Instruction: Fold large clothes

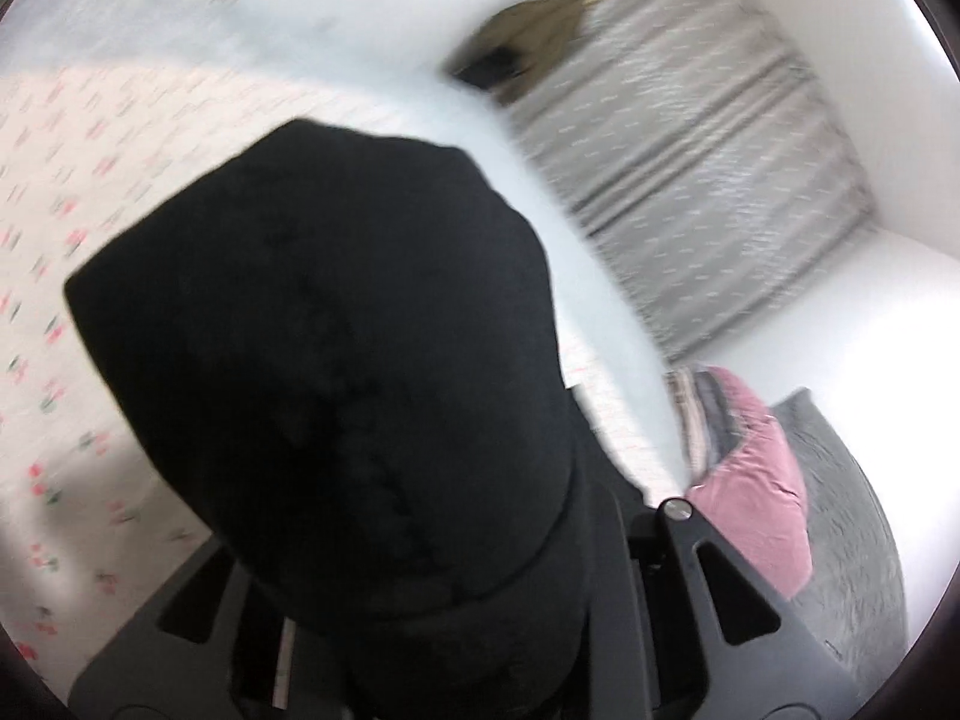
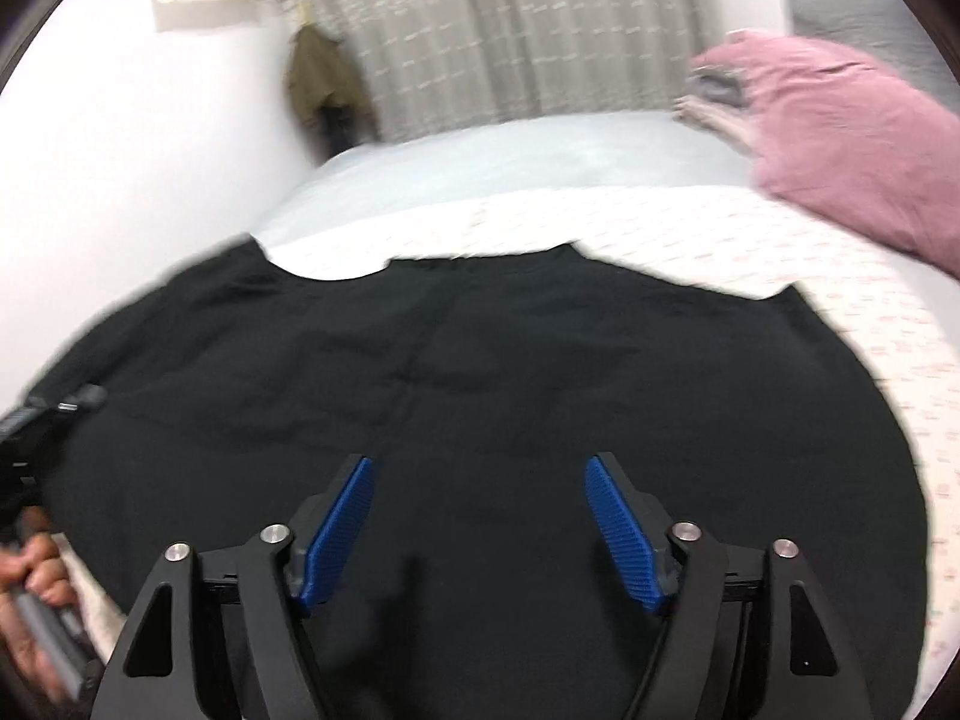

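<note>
Lying spread across a bed (image 2: pixel 690 222) with a white, flower-printed sheet (image 2: pixel 840 312): a large black garment (image 2: pixel 480 360), flat and wide in the right wrist view, its far edge showing two scooped curves. Hovering over its near part: the right gripper (image 2: pixel 480 516), blue pads (image 2: pixel 339 525) standing well apart, cloth seen below them and not pressed by either. Seen at the left edge of that view: a person's hand (image 2: pixel 36 576) wrapped round a grey handle.

Filling most of the left wrist view: a bunched fold of the same black garment (image 1: pixel 336 360), draped over and hiding the fingertips of the left gripper (image 1: pixel 420 588); jaws drawn narrow, seemingly pinched on the cloth, though the contact itself stays covered. Heavily blurred background there.

Resting at the far right of the bed: a pink pillow (image 2: pixel 852 138), with a small stack of folded striped clothes (image 2: pixel 714 102) just beside it and a grey cushion (image 2: pixel 864 18) behind. Hanging beyond the bed: grey curtains (image 2: pixel 510 30), and an olive jacket (image 2: pixel 324 84) against the white wall (image 2: pixel 150 138).
</note>
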